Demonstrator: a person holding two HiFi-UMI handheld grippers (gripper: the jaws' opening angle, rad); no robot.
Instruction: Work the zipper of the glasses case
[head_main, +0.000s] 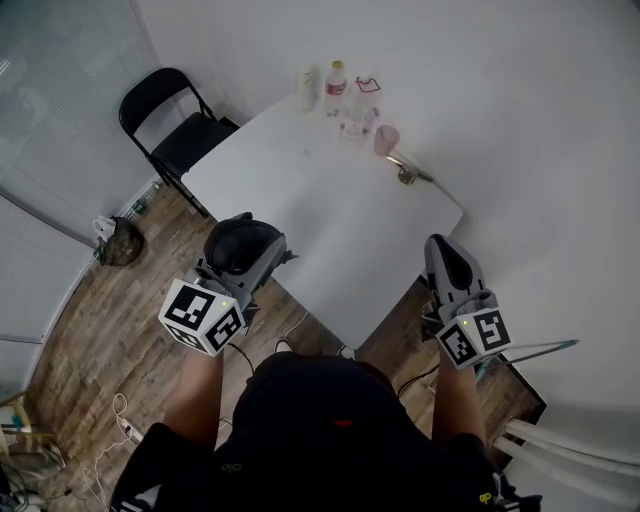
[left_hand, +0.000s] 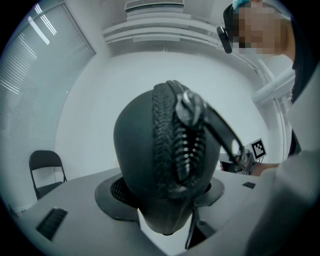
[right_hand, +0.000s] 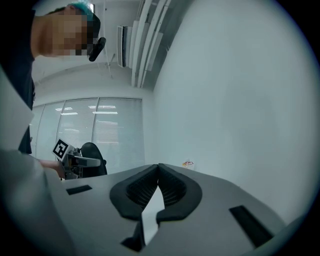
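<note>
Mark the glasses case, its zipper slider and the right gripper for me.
glasses case (left_hand: 137, 160), left gripper view, its smooth dark shell.
zipper slider (left_hand: 189, 107), left gripper view, its metal body.
right gripper (right_hand: 158, 169), right gripper view, where its shut jaws meet.

I watch remotely as the head camera looks steeply down from above the person onto the white rectangular table (head_main: 330, 200), the left gripper (head_main: 243, 250) and right gripper (head_main: 447, 255) low in frame. The left gripper camera looks level along its jaws, so near the dark oval zippered glasses case (left_hand: 167, 160) that it fills the centre; the right gripper camera looks level along its own jaws toward a bare white wall (right_hand: 235, 100). Each gripper view catches the other gripper at its edge, and the black folding chair (head_main: 175, 125) shows in both head and left gripper views.
</note>
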